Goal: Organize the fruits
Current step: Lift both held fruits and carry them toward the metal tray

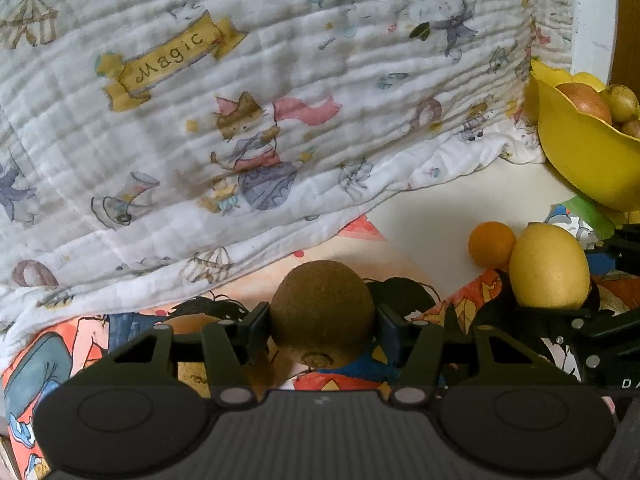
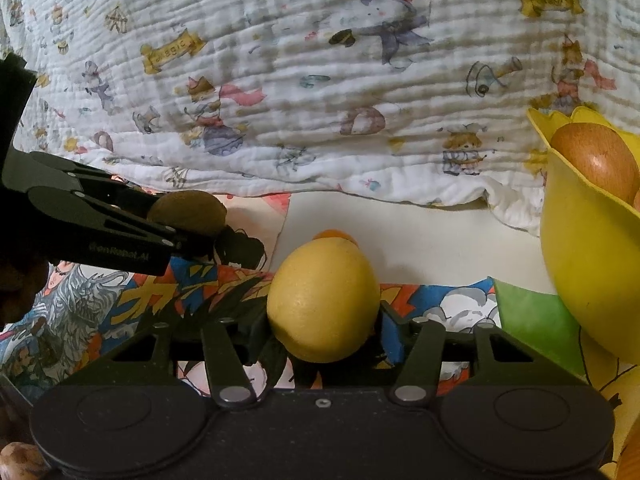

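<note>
My left gripper point(image 1: 322, 326) is shut on a brown kiwi point(image 1: 322, 306), held just above the colourful cartoon mat point(image 1: 92, 340). The kiwi also shows in the right wrist view point(image 2: 187, 212), at the left, in the left gripper. My right gripper point(image 2: 323, 328) is shut on a yellow lemon point(image 2: 324, 300); the lemon shows at the right of the left wrist view point(image 1: 549, 266). A small orange point(image 1: 492, 244) lies on the table right behind the lemon point(image 2: 334, 235). A yellow bowl point(image 2: 580, 264) holding an apple point(image 2: 596, 164) stands to the right.
A white cartoon-print blanket point(image 1: 240, 120) hangs along the back and drapes onto the white table point(image 2: 400, 240). The bowl point(image 1: 576, 148) holds several fruits. A brownish fruit point(image 1: 192, 326) lies under my left gripper. A green patch point(image 2: 536, 320) lies beside the bowl.
</note>
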The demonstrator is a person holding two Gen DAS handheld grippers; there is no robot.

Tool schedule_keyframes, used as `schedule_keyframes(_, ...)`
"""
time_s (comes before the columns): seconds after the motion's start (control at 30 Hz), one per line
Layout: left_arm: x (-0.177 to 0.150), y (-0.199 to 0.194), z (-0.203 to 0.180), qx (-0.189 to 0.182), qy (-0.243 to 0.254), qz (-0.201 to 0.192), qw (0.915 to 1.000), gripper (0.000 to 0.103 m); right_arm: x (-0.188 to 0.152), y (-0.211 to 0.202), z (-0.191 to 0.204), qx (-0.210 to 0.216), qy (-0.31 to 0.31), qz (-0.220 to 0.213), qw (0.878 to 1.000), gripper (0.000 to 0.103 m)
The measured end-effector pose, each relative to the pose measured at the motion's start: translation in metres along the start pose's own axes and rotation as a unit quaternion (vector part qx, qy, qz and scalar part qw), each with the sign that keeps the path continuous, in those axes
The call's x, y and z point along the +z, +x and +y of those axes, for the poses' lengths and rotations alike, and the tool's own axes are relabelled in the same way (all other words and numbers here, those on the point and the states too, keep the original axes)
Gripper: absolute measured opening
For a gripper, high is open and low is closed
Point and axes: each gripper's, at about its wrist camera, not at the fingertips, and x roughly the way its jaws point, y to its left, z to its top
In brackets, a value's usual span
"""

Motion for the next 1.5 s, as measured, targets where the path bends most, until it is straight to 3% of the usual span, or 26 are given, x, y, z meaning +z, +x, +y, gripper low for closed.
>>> schedule_keyframes(0.13,-0.001,-0.001,-0.003,0.004,0.002,-0.001,1.0,0.059,-0.001,-0.001,-0.001,0.001,0.005,-0.002,1.0,0.056)
schedule_keyframes(0.47,-0.012,-0.021,-0.018,-0.029,-0.004,0.007,0.9995,0.058,-0.006,-0.012,-0.005,0.027,0.023,-0.007,0.999,0.056)
schedule_keyframes(0.83,-0.023,-0.055,-0.02,-0.051,-0.05,0.0,0.9974,0.058,-0.017,-0.043,-0.005,0.056,0.028,-0.03,0.998,0.056)
schedule_keyframes(1.1,-0.036,-0.088,-0.031,-0.057,-0.058,-0.012,0.9966,0.058,-0.031,-0.081,0.001,0.067,0.016,-0.046,0.997,0.056)
schedule_keyframes(1.5,-0.075,-0.149,-0.064,-0.096,-0.065,-0.037,0.9926,0.058,-0.073,-0.159,0.011,0.082,0.002,-0.068,0.994,0.056)
